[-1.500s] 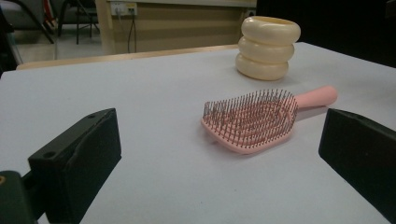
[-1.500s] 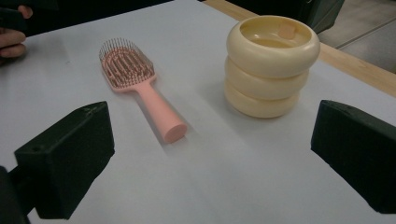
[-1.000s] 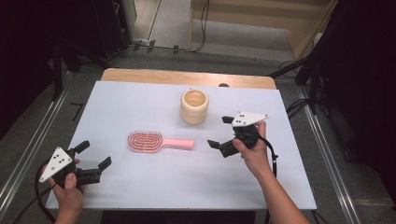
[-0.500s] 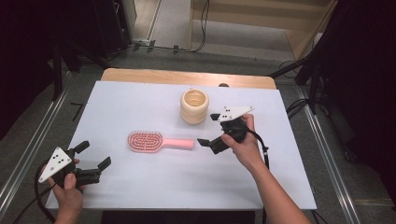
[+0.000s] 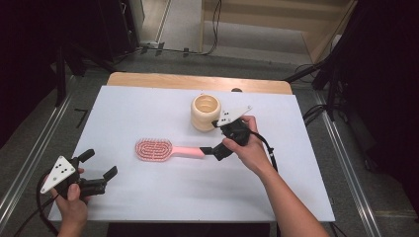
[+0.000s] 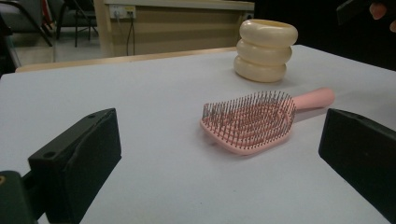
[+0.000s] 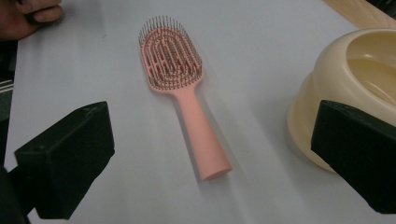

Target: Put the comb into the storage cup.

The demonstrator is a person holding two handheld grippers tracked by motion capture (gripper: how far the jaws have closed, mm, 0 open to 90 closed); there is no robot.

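The right tool [image 5: 216, 137] has moved in from about 3 o'clock on the counter [image 5: 148, 207] toward the centre, and now sits at the butt end of the pink hairbrush [image 5: 168, 149]. A second ago it hung well out to the brush's right; half a second ago it was already closing the gap. In the right gripper view its jaws are spread wide, one on each side of the brush handle [image 7: 201, 135], with the handle's end lying between them but not yet touched. One jaw stands just beside the cream ribbed cup [image 5: 205, 112], which is at 12 o'clock from the handle.

The brush itself has not shifted: it lies bristles up near the middle of the counter, head toward 9 o'clock, handle toward 3 o'clock.

The left tool [image 5: 97, 171] has stayed put at about 7 o'clock, jaws also spread, holding nothing, well apart from the brush.

This approach probably means a grasp on the handle is next; the tool needs to come a little further on and lower before pressing together, and should keep clear of the cup.
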